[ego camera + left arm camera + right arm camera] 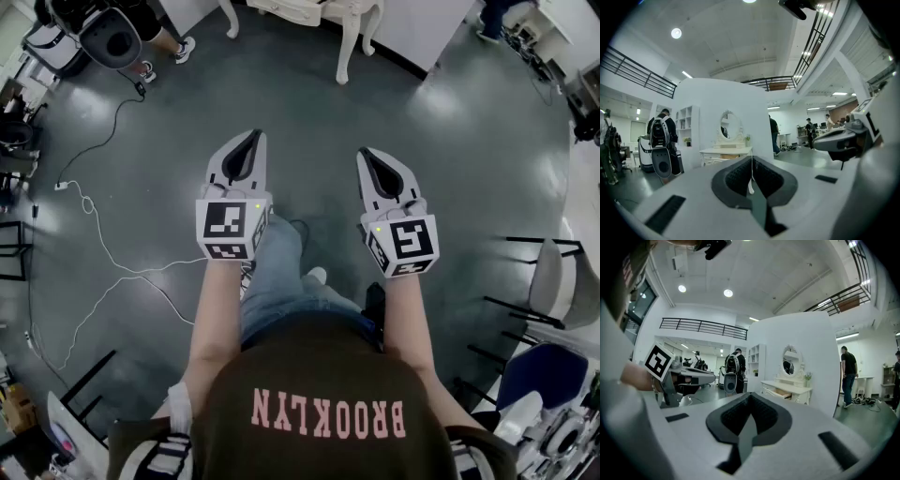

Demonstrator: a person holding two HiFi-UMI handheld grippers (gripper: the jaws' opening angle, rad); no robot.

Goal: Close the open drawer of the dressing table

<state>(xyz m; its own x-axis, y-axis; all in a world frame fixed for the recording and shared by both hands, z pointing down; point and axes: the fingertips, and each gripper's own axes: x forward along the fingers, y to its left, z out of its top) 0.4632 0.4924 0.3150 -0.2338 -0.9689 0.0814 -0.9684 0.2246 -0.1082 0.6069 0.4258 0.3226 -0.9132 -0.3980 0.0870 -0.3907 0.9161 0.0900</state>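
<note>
**Dressing table** (787, 389): white, carved, on turned legs, with an oval mirror (790, 363) in a scrolled frame. It stands well ahead of both tools, against a smooth white partition wall (811, 338).

**Open drawer** (784, 393): pulled out of the table front, with a pale wood interior showing. It is ahead and a little right of the right tool's tips, and ahead and slightly left of the left tool's.

**Small potted plant** (807, 377): on the tabletop, beside the mirror.

**Left gripper** (751, 158): white moulded shell with black ribbed pads. It is held level with the jaws clenched together on nothing.

**Right gripper** (750, 397): same build, level, jaws pressed closed and empty, just beside the left one.

**Floor** (450, 141): dark grey and glossy, lying open between the tools and the table.

**White cable** (103, 234): thin, looping over the floor to the left of the left tool.

**Person with a backpack** (732, 365): standing left of the table, beyond the tools.

**Grey chair** (555, 279): on black legs, to the right of the right tool.
</note>
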